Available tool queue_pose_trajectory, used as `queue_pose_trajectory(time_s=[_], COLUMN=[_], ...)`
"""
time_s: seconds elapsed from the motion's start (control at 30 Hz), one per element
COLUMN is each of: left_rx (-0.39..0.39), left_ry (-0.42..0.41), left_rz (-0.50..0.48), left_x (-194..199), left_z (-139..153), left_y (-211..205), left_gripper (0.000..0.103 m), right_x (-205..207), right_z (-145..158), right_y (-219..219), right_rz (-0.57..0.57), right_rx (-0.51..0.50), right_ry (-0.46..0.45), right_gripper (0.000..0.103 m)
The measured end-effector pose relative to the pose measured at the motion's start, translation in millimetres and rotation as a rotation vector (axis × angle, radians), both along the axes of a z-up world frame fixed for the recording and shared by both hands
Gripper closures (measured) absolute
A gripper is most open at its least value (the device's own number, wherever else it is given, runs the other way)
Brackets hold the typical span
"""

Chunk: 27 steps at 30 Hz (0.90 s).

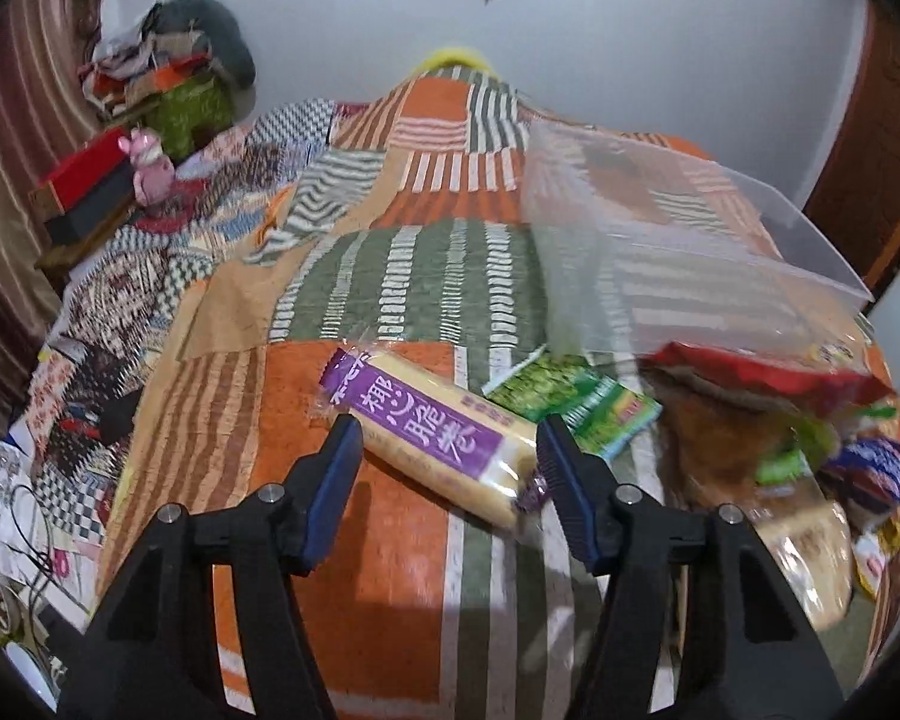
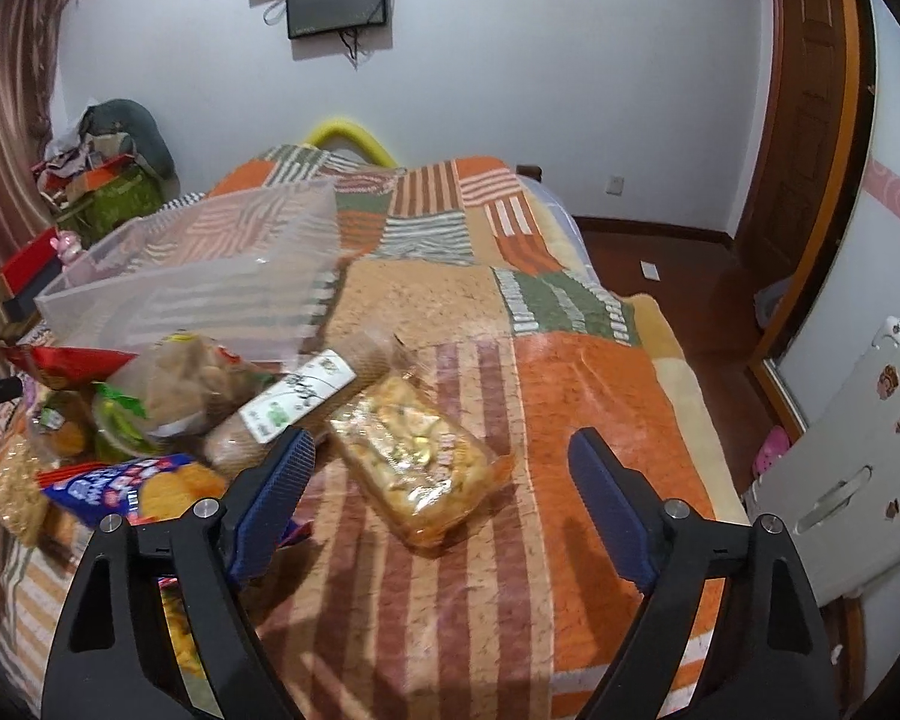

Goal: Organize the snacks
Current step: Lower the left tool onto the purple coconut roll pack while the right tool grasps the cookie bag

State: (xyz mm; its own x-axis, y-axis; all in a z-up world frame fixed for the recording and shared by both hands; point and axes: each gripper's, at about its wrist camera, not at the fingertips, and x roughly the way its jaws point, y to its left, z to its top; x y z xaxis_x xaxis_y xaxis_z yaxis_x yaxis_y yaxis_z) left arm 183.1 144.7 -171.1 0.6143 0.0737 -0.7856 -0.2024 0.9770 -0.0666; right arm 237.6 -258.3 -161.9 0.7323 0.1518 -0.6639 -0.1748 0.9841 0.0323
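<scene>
**Tech A:** Patchwork bedspread (image 1: 390,540) in orange, green and tan served as the work surface in both views. Report the grippers first.

**Tech B:** Nearest the left camera, the left gripper (image 1: 447,450) stood partly spread, its jaws flanking the purple-labelled wafer pack (image 1: 432,441). The pads looked close to the pack's two ends, but whether they pressed on it could not be told. The right gripper (image 2: 441,456) stood wide and released, with the clear pack of yellow pastry pieces (image 2: 417,465) lying flat on the bedspread between its fingers, untouched.

**Tech A:** Containers?

**Tech B:** One clear plastic bin (image 1: 690,228) sat beyond the snack pile, tilted, with nothing visible inside; the bedspread pattern showed through its walls. All snacks lay outside it.

**Tech A:** Differences between views?

**Tech B:** Only the left view showed the wafer pack and the green packet (image 1: 576,405) just behind it. Only the right view showed the brown roll with a white label (image 2: 294,405), the blue chip bag (image 2: 120,489), the wall-mounted screen (image 2: 337,0), the wooden door (image 2: 810,120) and a white case (image 2: 840,468) beside the bed. Both showed the red bag (image 1: 768,372) at the bin's near edge.
</scene>
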Motion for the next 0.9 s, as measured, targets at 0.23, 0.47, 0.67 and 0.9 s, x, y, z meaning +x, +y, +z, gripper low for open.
queue_pose_trajectory(time_s=[0.23,0.47,0.67,0.9], left_rx=[-0.029,0.015,-0.055,-0.056], left_ry=[0.043,0.058,0.123,0.123], left_rz=[0.033,0.021,0.039,0.064], left_x=[21.9,27.3,19.6,13.7], left_z=[-21.7,-25.6,-41.7,-54.7], left_y=[7.8,5.8,19.0,24.4], left_gripper=[0.042,0.041,0.032,0.015], right_x=[16.7,24.8,31.2,31.5], right_z=[-12.7,-23.3,-32.3,-34.1], right_y=[2.6,14.2,9.0,5.9], right_rz=[0.058,0.112,0.115,0.126], right_rx=[0.009,-0.035,-0.030,-0.018], right_ry=[0.075,0.106,0.154,0.173], right_gripper=[0.018,0.018,0.018,0.020])
